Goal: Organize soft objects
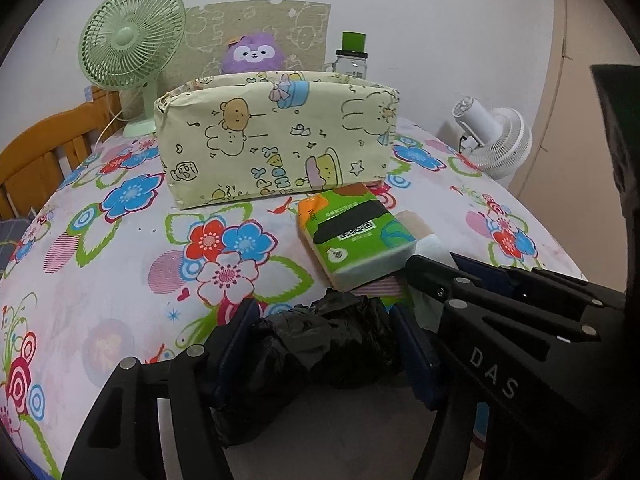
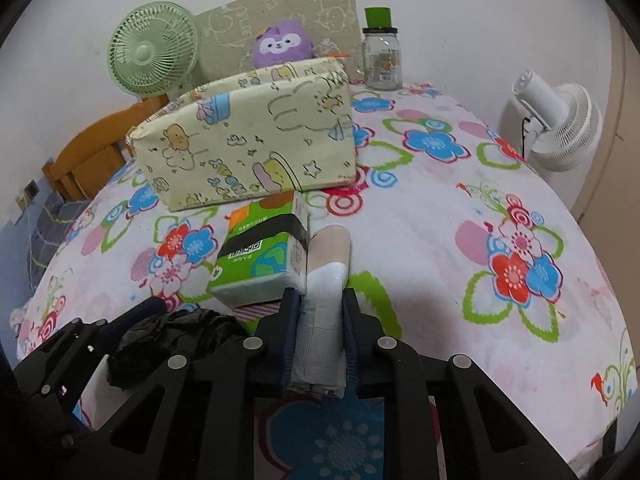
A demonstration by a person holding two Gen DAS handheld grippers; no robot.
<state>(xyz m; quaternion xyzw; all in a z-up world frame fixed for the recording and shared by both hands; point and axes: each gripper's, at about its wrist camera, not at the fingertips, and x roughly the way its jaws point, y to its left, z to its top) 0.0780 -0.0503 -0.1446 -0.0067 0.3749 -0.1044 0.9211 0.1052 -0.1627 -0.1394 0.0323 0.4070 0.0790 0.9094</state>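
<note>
Floral cloth in pink, blue, red and green covers the surface (image 2: pixel 460 208) on which everything rests. Largest on it is the pale yellow cartoon-print box (image 1: pixel 276 136), its long axis running left to right, open top upward; a purple plush toy (image 1: pixel 253 53) shows behind its rim. A green desk fan (image 1: pixel 130 44) stands at the far left, a white fan (image 1: pixel 496 136) off the right edge, and a glass jar with a green lid (image 2: pixel 381 52) at the back.

Just in front of the box lies the green tissue pack (image 1: pixel 352 236), long axis pointing from the box toward the viewer, slightly skewed. Touching its right side lies the roll of pale bags (image 2: pixel 326 280), beige at the far end and white to grey nearer, long axis parallel to the pack.

The right gripper (image 2: pixel 320 332) has its jaws drawn narrow, pads pressing both flanks of the roll's near end. The left gripper (image 1: pixel 324 344) has its jaws about half spread around the crumpled black plastic bag (image 1: pixel 332 340), a glossy, shapeless wad; both pads touch its sides.
</note>
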